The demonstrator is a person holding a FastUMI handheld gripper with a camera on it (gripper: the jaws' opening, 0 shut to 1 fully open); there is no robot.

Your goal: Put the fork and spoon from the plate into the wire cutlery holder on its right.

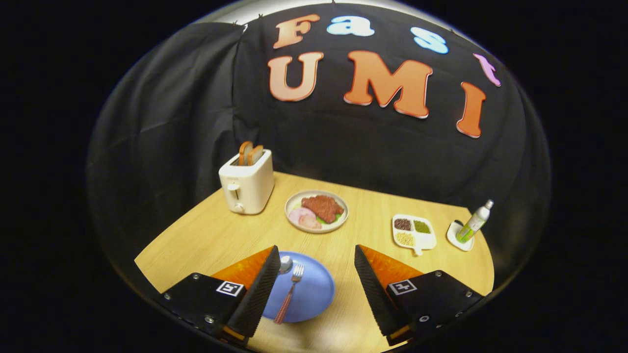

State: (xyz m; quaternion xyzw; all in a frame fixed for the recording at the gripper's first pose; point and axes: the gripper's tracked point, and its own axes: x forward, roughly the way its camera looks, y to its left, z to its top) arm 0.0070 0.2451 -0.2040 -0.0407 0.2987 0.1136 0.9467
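A blue plate [314, 294] lies on the wooden table just ahead of my fingers, nearer the left one. On it rests a fork [290, 293] with a reddish handle, tines pointing away from me. The spoon [286, 264] lies beside the fork, its bowl peeking out from behind the left fingertip and its handle hidden by that finger. My gripper [317, 262] hovers above the plate, open wide, with nothing between its black ribbed fingers [260, 289].
A cream toaster [246, 185] with two bread slices stands at the back left. A plate of meat and ham [317, 212] sits mid-table. To the right are a white divided dish of grains [413, 232] and a green-white bottle [474, 223] on a small stand.
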